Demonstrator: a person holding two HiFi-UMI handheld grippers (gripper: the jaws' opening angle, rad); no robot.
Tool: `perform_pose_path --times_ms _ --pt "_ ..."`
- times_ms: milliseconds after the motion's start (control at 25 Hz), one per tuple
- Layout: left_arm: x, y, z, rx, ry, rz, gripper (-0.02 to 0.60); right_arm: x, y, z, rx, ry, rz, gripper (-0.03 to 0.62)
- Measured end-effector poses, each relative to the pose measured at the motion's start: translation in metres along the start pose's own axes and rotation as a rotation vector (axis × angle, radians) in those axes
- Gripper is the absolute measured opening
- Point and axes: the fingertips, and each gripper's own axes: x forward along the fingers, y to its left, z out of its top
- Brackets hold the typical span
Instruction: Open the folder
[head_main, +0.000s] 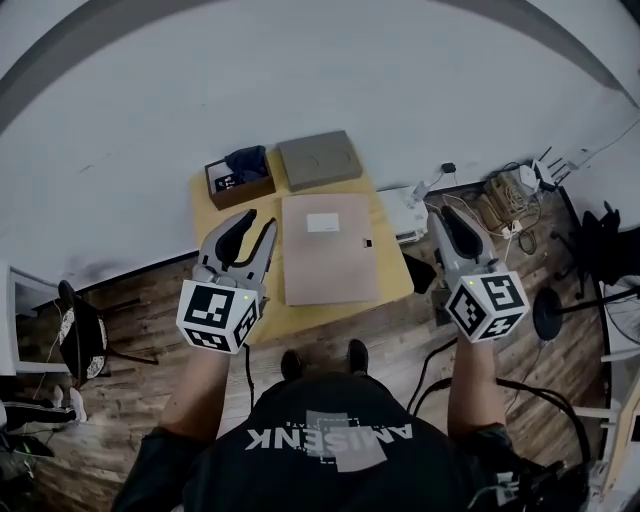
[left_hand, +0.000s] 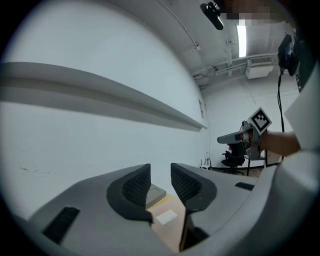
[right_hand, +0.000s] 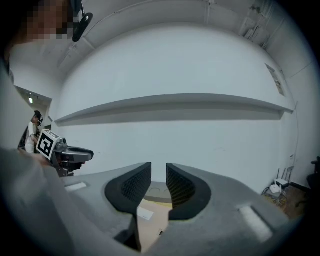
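Observation:
A tan cardboard folder (head_main: 328, 250) lies shut and flat on the small yellow table (head_main: 215, 215), with a white label near its far end and a small clasp on its right edge. My left gripper (head_main: 255, 228) hovers over the table's left side, beside the folder, open with nothing between its pads. My right gripper (head_main: 450, 218) hangs off the table's right edge, also open and empty. In the left gripper view the jaws (left_hand: 160, 172) stand apart above the folder (left_hand: 167, 222). The right gripper view shows its jaws (right_hand: 159, 172) parted over the folder (right_hand: 150, 220).
A flat grey box (head_main: 318, 158) lies at the table's far end, next to a brown box holding a dark cloth (head_main: 238, 175). A white device (head_main: 405, 210) and cables (head_main: 500, 200) sit on the wooden floor at right. A white wall stands behind the table.

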Motion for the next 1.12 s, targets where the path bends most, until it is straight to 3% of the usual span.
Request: perform_pose_path --times_ms 240,560,640,880,1120 --pt "0.014 -0.024 -0.009 0.016 0.015 0.019 0.176 0.017 -0.023 -0.007 -0.003 0.036 0.106 0.125" --pt "0.026 -0.047 -0.047 0.042 0.152 0.078 0.199 0.042 -0.048 -0.033 0.039 0.085 0.200 0.236" --pt "0.027 -0.053 -0.065 0.067 0.206 0.087 0.199 0.047 -0.051 -0.050 0.060 0.121 0.228 0.245" --pt "0.030 -0.050 -0.101 0.109 0.266 0.182 0.202 0.064 -0.061 -0.096 0.147 0.211 0.300 0.262" --pt "0.036 -0.065 -0.152 0.154 0.394 0.136 0.202 0.077 -0.062 -0.145 0.233 0.310 0.339 0.262"
